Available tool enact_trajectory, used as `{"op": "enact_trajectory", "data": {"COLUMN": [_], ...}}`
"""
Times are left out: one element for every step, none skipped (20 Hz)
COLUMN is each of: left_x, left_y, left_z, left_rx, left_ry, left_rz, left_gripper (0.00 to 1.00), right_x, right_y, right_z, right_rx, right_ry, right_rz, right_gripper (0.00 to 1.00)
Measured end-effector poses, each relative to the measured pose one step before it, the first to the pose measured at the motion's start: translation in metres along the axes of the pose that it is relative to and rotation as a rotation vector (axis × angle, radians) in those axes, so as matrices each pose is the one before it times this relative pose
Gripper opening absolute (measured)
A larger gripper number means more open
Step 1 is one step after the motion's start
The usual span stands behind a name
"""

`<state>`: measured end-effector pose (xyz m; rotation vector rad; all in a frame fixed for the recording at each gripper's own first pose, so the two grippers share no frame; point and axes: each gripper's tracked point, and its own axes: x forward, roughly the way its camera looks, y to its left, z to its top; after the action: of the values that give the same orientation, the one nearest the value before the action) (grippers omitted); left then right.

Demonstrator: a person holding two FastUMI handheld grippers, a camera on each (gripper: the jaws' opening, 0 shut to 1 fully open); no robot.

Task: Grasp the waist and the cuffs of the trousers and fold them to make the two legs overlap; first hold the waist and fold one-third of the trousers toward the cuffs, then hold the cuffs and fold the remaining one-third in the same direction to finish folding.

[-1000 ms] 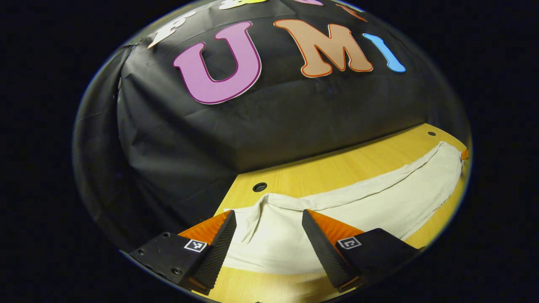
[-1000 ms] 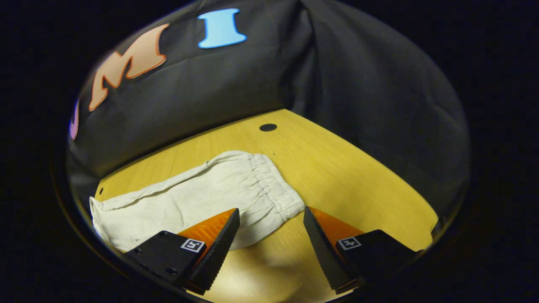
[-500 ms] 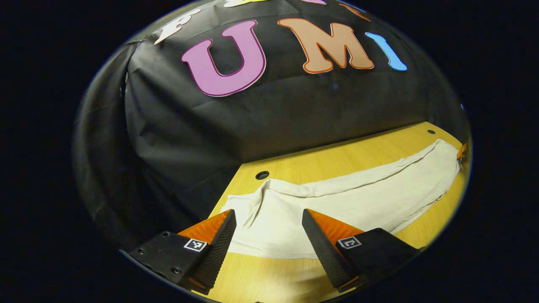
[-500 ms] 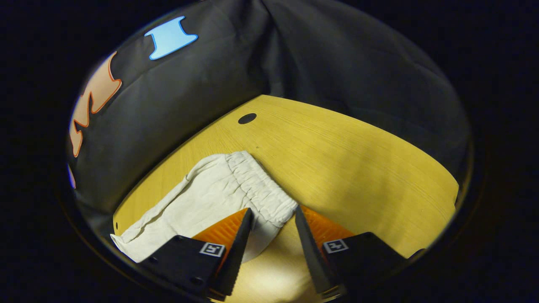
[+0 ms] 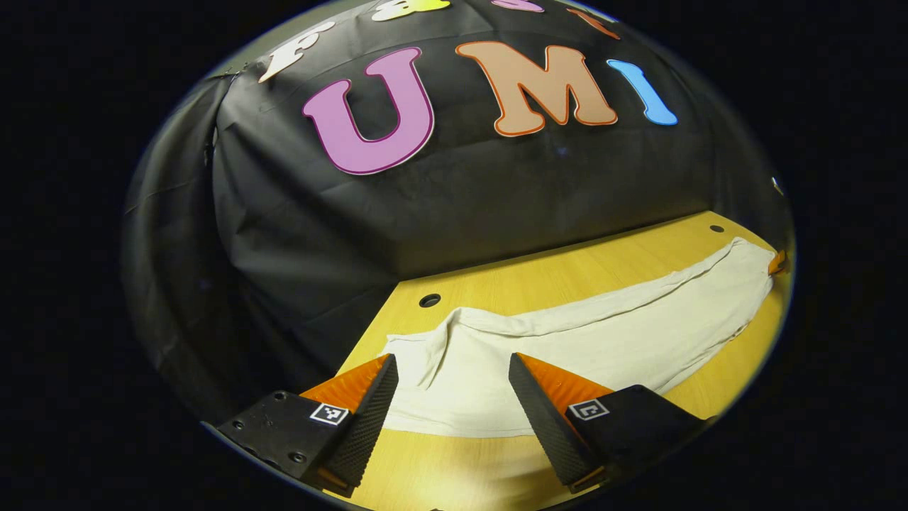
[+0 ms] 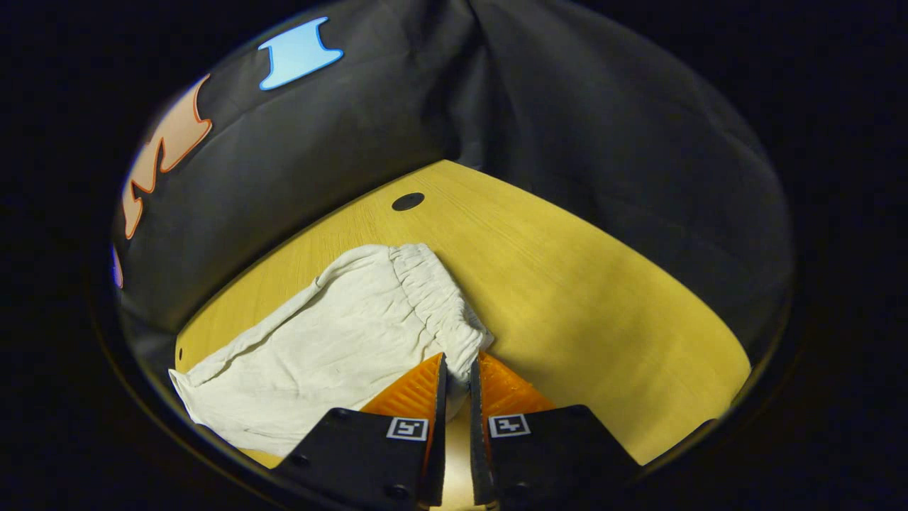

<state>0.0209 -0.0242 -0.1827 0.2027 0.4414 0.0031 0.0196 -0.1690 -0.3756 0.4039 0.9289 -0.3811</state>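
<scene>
A: Where are the cream-white crumpled cotton trousers (image 5: 589,333) found?

B: They are laid flat on the yellow wood-grain table (image 6: 589,298), stretched lengthwise. In the left gripper view the cuff end (image 5: 418,351) is seen nearest, with a fold ridge rising just beyond the fingers. In the right gripper view the trousers (image 6: 333,341) are seen from the other end, where the gathered elastic waistband (image 6: 433,301) is turned toward the camera.

A: How is the right gripper (image 6: 455,376) set?

B: Its fingers are brought almost together, only a thin slit being left between them. The near corner of the waistband is caught in that slit, and both fingers appear pressed on the cloth.

A: And the left gripper (image 5: 450,383)?

B: Its fingers are spread wide, and nothing is held. The cuff end is framed between them, but no contact with the cloth can be made out; the hem of the cuff lies just beyond the fingertips.

A: Is the right gripper seen from the left side?

B: A small orange piece (image 5: 777,262) is seen touching the far waist end of the trousers in the left gripper view; too little of it is seen to be named with certainty.

A: What is noted around the trousers?

B: A round dark hole (image 5: 429,300) is set in the table near the cuff end, and another hole (image 6: 408,201) lies beyond the waistband. The table is backed by the black cloth booth wall (image 6: 582,121).
</scene>
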Motion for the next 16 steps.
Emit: {"op": "enact_trajectory", "data": {"left_x": [-0.00162,-0.00387,-0.00142,-0.00215,-0.00077,0.00145,0.001,0.00152,0.00142,0.00035,-0.00069,0.00055,0.00051,0.00031,-0.00062,-0.00077], "left_y": [-0.00204,-0.00078,0.00023,-0.00123,0.00117,0.00282,0.00449,0.00447,0.00527,0.00461,0.00544,0.00301,0.00508,0.00397,0.00417,0.00376], "left_z": [-0.00041,0.00004,0.00091,0.00107,0.00003,-0.00164,-0.00089,-0.00193,-0.00031,0.00132,-0.00028,-0.00083,-0.00171,-0.00199,-0.00202,-0.00317], "left_rx": [0.00001,-0.00476,-0.01332,-0.01621,-0.0068,0.00107,-0.00138,-0.00575,-0.00652,-0.00653,-0.00558,-0.00197,-0.00113,-0.00371,-0.00678,-0.00846], "left_ry": [0.00705,0.00188,-0.00453,-0.005,0.00211,0.00084,0.00526,0.00799,0.00033,-0.00434,-0.00377,-0.00021,0.00141,0.00293,0.00299,0.00457], "left_rz": [0.00081,0.00396,0.00134,-0.0068,-0.00649,0.00261,0.00055,-0.00016,0.00191,0.00385,0.00017,0.00113,0.00304,0.00202,0.00001,-0.00045], "left_gripper": [0.96,0.96,0.96,0.96,0.95,0.96,0.96,0.95,0.96,0.96,0.96,0.96,0.96,0.96,0.96,0.96], "right_x": [-0.00454,-0.00046,-0.00259,-0.00217,-0.00484,-0.00517,-0.00517,-0.00219,0.00222,0.00207,0.00127,0.0005,0.00014,-0.00039,-0.00051,-0.00104], "right_y": [0.00101,0.00244,0.00279,0.00061,0.00496,0.0058,0.00534,-0.0039,-0.00098,-0.00018,0.00013,0.00038,0.00081,0.00051,0.00077,0.00036], "right_z": [0.00479,0.00052,0.00409,0.00448,0.00528,0.00627,0.00613,0.00279,-0.00139,-0.00209,0.00015,0.00064,0.00212,-0.00037,0.00005,0.00296], "right_rx": [-0.00542,-0.00494,-0.00911,-0.00884,0.00156,0.00539,-0.00524,-0.01091,-0.01463,-0.01466,-0.01437,-0.01403,-0.01299,-0.00829,0.00072,0.0037], "right_ry": [-0.01019,-0.00741,-0.01028,-0.01525,-0.01624,-0.02282,-0.02195,-0.02256,-0.01861,-0.01418,-0.01215,-0.01158,-0.01005,-0.00331,-0.00233,-0.00697], "right_rz": [0.00093,0.0108,0.01568,0.01348,0.02299,0.03091,0.02127,0.02364,0.02134,0.02072,0.0182,0.01884,0.01912,0.02356,0.02625,0.02413], "right_gripper": [0.05,0.05,0.11,0.11,0.05,0.11,0.11,0.11,0.11,0.11,0.11,0.11,0.11,0.11,0.11,0.11]}}
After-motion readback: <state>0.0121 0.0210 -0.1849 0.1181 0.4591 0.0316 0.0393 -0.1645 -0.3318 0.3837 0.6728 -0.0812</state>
